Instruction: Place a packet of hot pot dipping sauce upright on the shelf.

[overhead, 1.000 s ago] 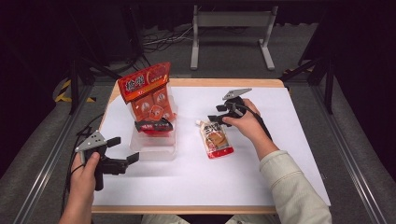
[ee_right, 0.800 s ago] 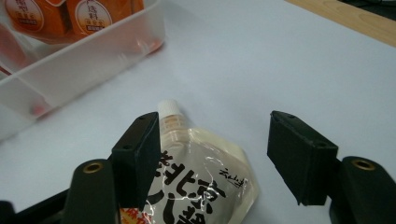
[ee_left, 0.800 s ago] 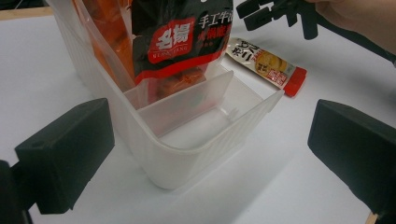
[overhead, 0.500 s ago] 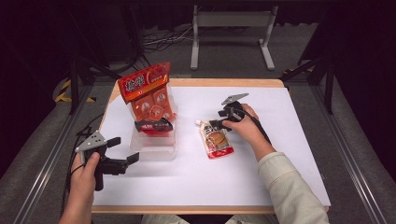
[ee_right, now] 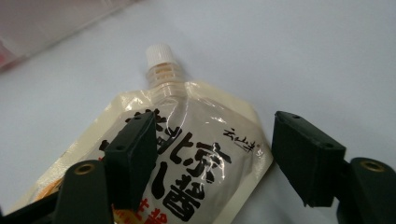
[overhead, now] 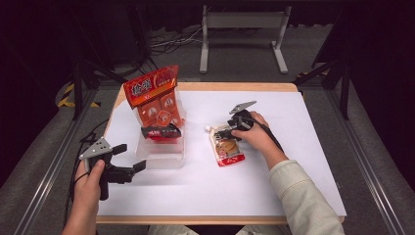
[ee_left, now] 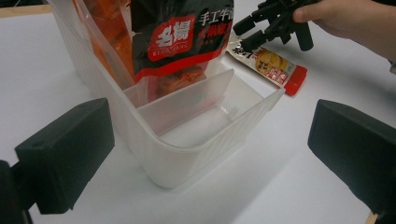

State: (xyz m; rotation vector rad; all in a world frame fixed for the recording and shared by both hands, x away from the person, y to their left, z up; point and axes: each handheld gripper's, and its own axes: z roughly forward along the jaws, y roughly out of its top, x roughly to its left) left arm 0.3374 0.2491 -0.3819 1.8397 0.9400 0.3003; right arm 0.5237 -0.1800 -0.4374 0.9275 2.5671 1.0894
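The white surface (overhead: 293,161) carries it all, and the biggest thing on it is the clear plastic bin (overhead: 161,154) at centre-left, divided into compartments. Its far part is stuffed with upright orange snack bags (overhead: 151,90) and a dark-and-red packet (ee_left: 184,35); the near compartment, facing the left hand, looks bare in the left gripper view.

Next down in size, the spouted sauce pouch (overhead: 226,147). It lies flat on the surface, just right of the bin and apart from it, white cap (ee_right: 160,55) at the far end, red base at the near end. So the long axis runs far-to-near, tipped a little to the left at the cap.

And here is the action: the right tongs (overhead: 221,132) hang right over the pouch's upper half, reaching in from the right. The right gripper view shows the jaws spread apart, one over the printed face, the other off the pouch's edge over bare surface. Nothing gripped yet. They straddle across the pouch's width, which looks the sensible way to take it.

The left tongs (overhead: 131,157) wait at the near-left, released and holding nothing, jaws wide, pointing at the bin's near corner. The right hand is plainly the nearer one to the pouch; a close and lift looks to be the call.
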